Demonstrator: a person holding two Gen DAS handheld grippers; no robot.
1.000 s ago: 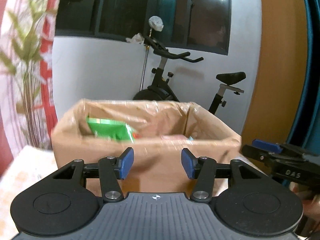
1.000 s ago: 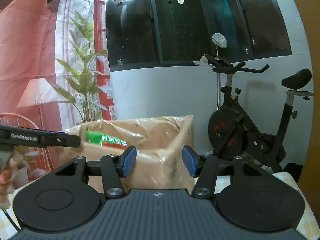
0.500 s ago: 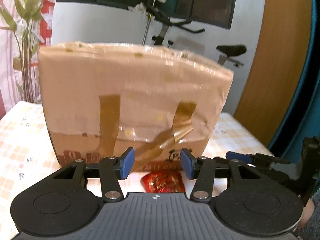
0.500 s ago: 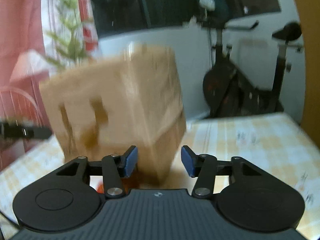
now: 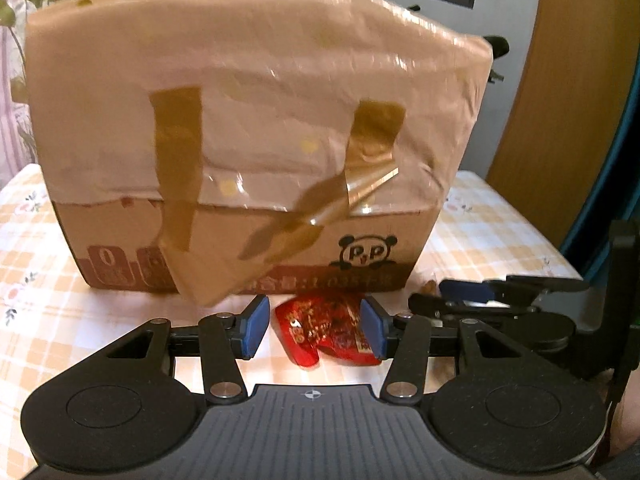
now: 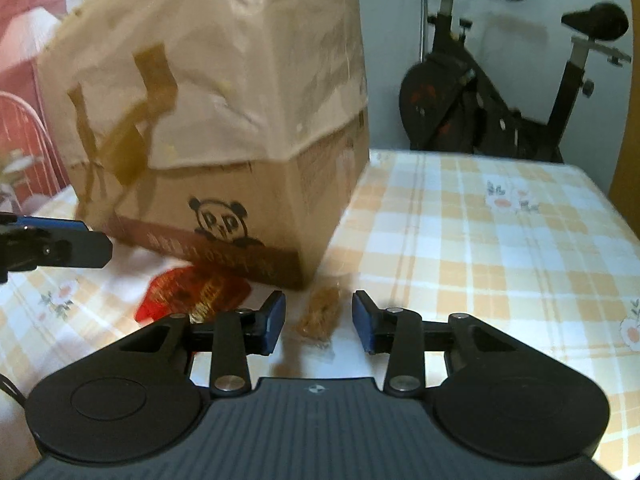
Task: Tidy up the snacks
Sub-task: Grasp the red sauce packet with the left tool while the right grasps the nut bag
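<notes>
Left gripper (image 5: 314, 330) open around red snack packet (image 5: 326, 330) – right gripper (image 6: 319, 322) closing on brown snack (image 6: 320, 314) (no contact), near cardboard box (image 5: 248, 120).

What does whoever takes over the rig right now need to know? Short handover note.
Left gripper: open, fingers either side of the red snack packet on the table, not clamped.
Right gripper: closing around the small brown snack, pads not on it yet.
Both snacks lie at the foot of the cardboard box on the checked tablecloth.
Done: both grippers lined up.
Left: grip both snacks, lift them into the box.
</notes>
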